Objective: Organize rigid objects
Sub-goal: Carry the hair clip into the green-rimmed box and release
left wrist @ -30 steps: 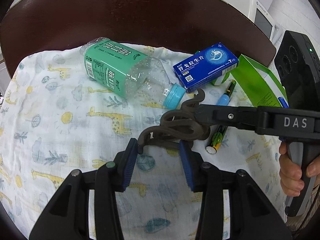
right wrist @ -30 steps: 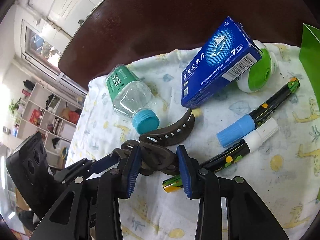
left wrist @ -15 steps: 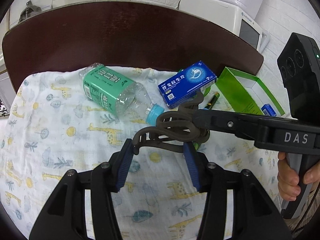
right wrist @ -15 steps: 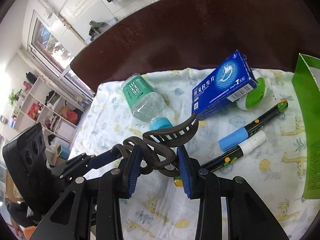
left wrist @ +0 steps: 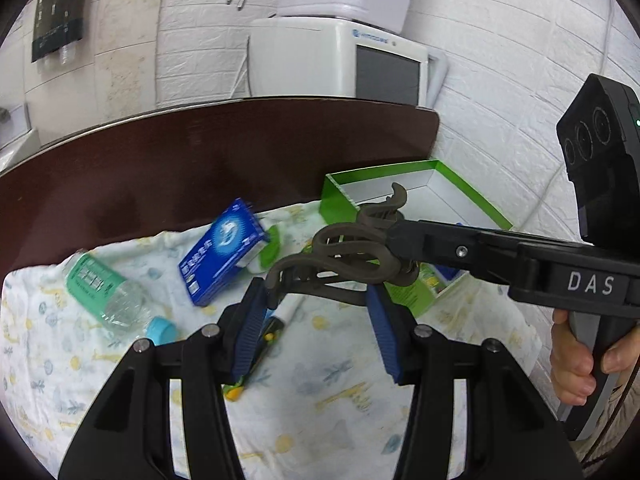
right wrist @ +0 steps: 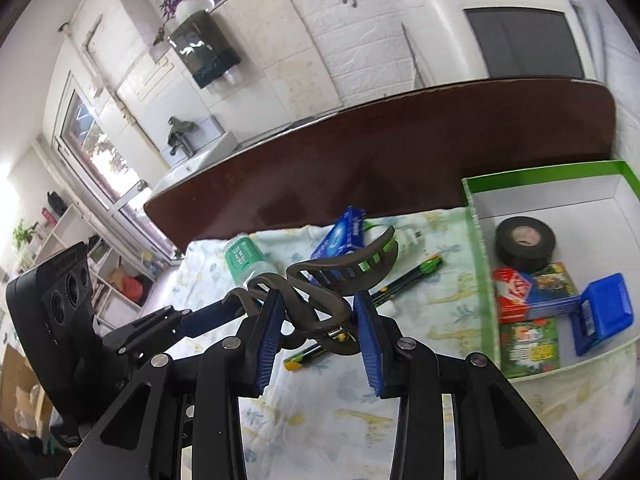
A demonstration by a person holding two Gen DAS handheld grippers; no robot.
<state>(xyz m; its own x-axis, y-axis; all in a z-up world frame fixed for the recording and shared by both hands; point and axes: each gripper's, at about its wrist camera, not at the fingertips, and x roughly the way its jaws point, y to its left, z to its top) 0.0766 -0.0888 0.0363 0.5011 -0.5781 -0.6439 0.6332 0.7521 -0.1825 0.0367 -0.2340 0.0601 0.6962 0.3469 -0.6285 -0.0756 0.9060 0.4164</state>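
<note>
A brown hair claw clip (left wrist: 352, 256) (right wrist: 332, 292) hangs in the air above the cloth, held from both sides. My left gripper (left wrist: 318, 322) is shut on its lower end. My right gripper (right wrist: 316, 340) is shut on its other end, and its black fingers (left wrist: 440, 240) cross the left wrist view from the right. The clip is level with the near left corner of a green box (left wrist: 404, 168) (right wrist: 480, 240). On the giraffe-print cloth (left wrist: 320, 400) lie a blue medicine box (left wrist: 224, 252), a green-labelled bottle (left wrist: 108, 296) and two markers (right wrist: 404, 280).
The green box (right wrist: 560, 208) holds a black tape roll (right wrist: 524, 244), small packets (right wrist: 528, 320) and a blue case (right wrist: 604, 312). A white-green round item (left wrist: 268, 252) lies by the medicine box. A dark wooden table edge (left wrist: 200, 160) and white appliances (left wrist: 340, 60) stand behind.
Both grippers have lifted the claw clip off the cloth and carried it up and to the right, toward the green box. The items on the cloth have stayed put.
</note>
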